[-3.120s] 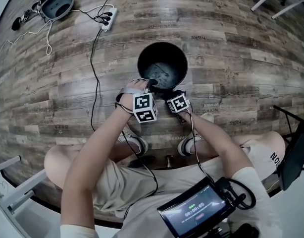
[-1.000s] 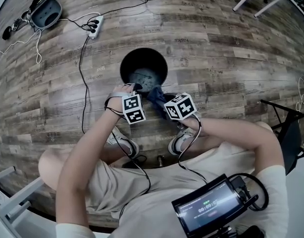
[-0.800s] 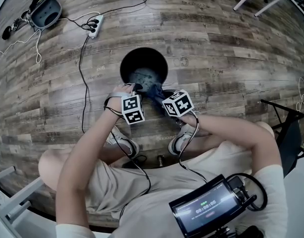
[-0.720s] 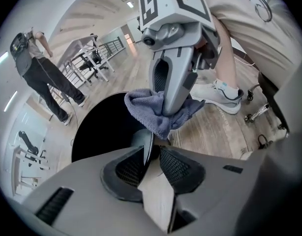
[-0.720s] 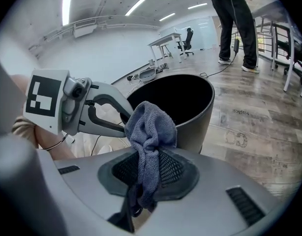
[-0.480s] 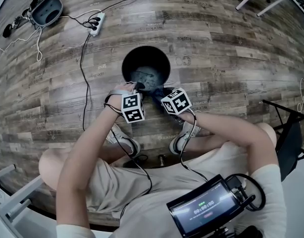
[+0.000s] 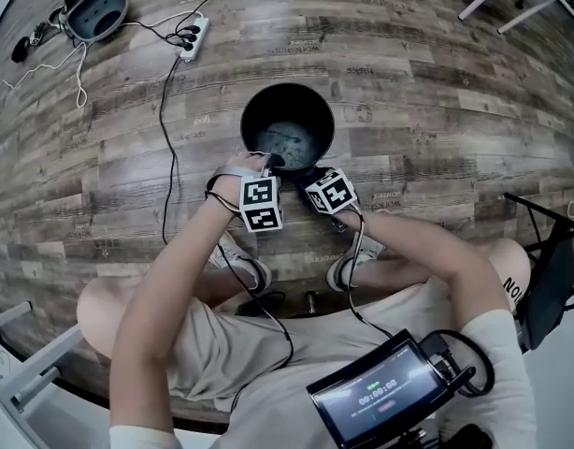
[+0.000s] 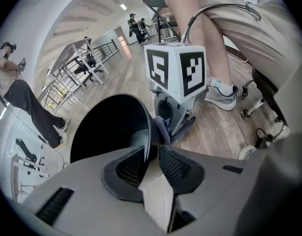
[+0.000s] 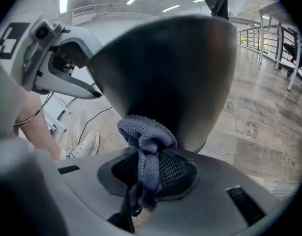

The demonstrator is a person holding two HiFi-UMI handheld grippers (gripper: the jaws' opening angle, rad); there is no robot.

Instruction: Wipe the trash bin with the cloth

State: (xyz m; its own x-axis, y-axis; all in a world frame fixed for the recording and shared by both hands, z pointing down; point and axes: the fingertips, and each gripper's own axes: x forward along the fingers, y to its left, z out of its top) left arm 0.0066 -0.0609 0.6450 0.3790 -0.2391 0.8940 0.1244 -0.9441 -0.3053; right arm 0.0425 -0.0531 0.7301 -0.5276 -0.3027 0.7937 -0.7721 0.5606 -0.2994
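Right gripper [image 9: 148, 166] is clenched on the cloth [image 9: 143, 134], whose bunched end presses the bin's [image 9: 175, 77] outer wall. Left gripper [image 8: 151, 157] pinches the bin's rim. In the head view the cloth is hard to make out.

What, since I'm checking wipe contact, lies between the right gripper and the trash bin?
The cloth, shut in the right gripper, presses the trash bin's wall, seen in the right gripper view.
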